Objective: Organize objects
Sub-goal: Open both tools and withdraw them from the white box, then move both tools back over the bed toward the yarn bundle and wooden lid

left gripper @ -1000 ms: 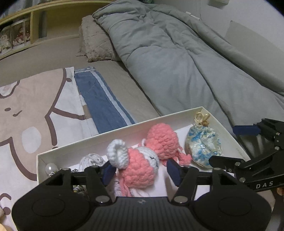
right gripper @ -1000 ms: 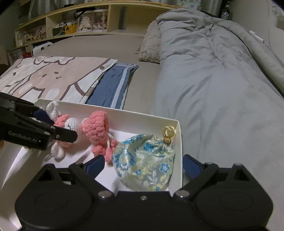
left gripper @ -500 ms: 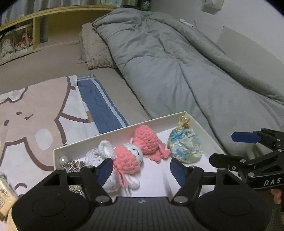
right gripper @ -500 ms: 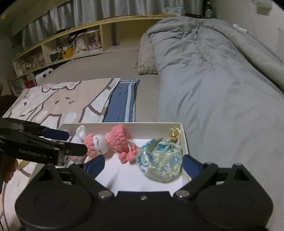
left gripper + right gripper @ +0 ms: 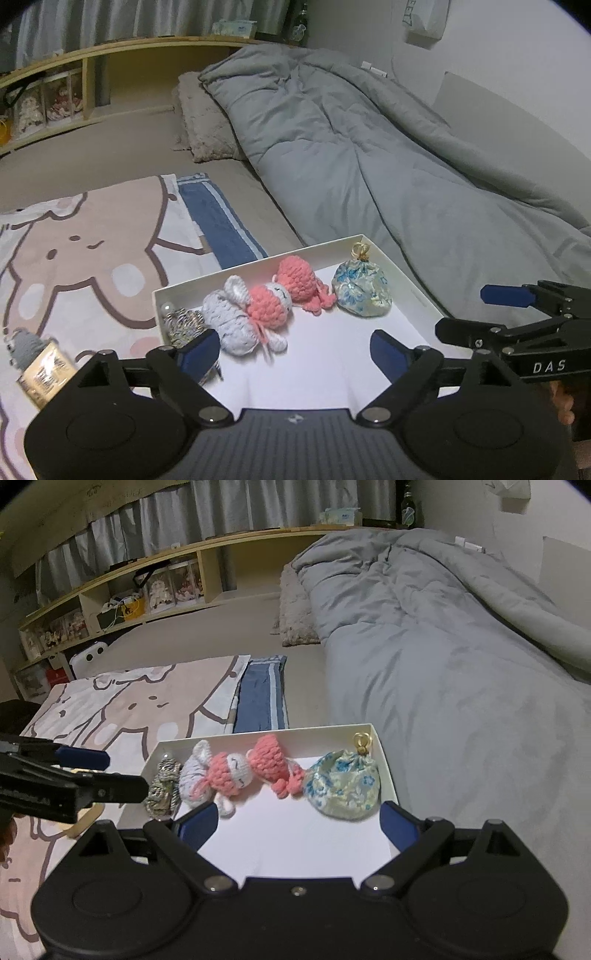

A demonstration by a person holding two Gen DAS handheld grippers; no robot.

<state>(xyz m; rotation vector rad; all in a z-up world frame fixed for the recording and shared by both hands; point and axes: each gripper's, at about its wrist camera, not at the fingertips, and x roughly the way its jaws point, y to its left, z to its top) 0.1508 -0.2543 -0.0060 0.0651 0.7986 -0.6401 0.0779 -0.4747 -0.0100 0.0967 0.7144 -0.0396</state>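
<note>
A white box lies on the bed. In a row along its far wall are a striped metallic keychain, a pink and white crochet bunny, a pink crochet octopus and a floral pouch with a gold ring. My left gripper hovers over the box's near left part, its jaws opening with nothing between them. My right gripper stands open and empty over the near right part.
A grey duvet covers the bed to the right. A cartoon-print blanket and a folded blue cloth lie to the left of and behind the box. A tan packet with a grey knitted piece lies left of the box. Shelves line the back.
Both grippers have pulled back and risen away from the box. The left jaws have spread wider and the bunny, earlier between them, now lies free in the box.
</note>
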